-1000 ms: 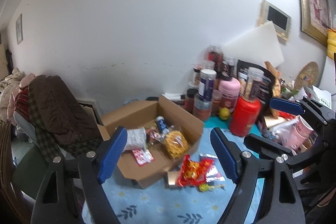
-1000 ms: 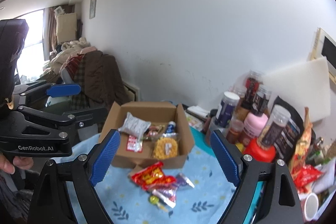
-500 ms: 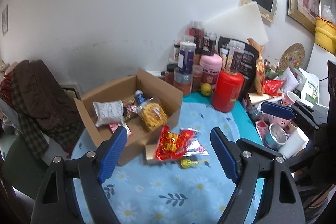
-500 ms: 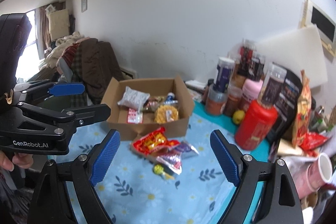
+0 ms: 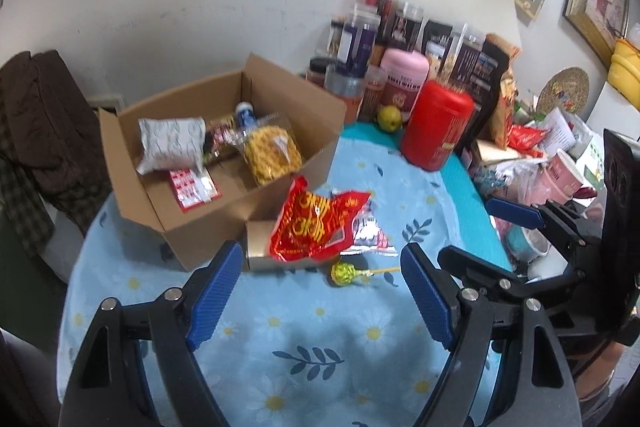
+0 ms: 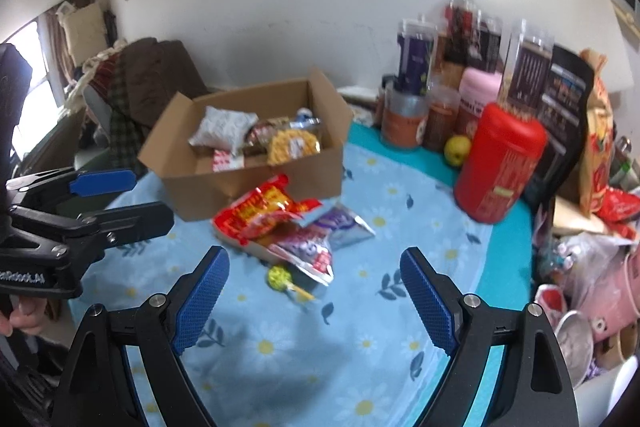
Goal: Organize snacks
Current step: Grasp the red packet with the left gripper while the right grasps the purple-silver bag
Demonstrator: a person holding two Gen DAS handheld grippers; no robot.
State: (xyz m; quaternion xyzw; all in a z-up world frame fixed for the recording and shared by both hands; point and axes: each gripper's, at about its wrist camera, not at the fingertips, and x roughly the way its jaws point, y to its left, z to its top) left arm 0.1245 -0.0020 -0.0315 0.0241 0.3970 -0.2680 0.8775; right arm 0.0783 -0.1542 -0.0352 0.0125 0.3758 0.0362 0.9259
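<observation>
**Snacks partly boxed, three items left on the cloth**

Snacks are split between two places. Several packets are already seen inside the open cardboard box [image 5: 224, 163] at the far left of the table [image 5: 280, 339]. A red packet [image 5: 316, 223], a silvery purple packet [image 6: 340, 227] and a green lollipop [image 5: 344, 273] lie on the flowered cloth just near of the box, so the task is judged roughly half done. Jars and a red canister [image 5: 436, 127] are crowded at the far right.

Both tongs are tilted down toward the loose pile. The left gripper [image 5: 320, 291] is held wide apart and empty; the right gripper [image 6: 314, 291] likewise, nothing between its blue pads.
</observation>
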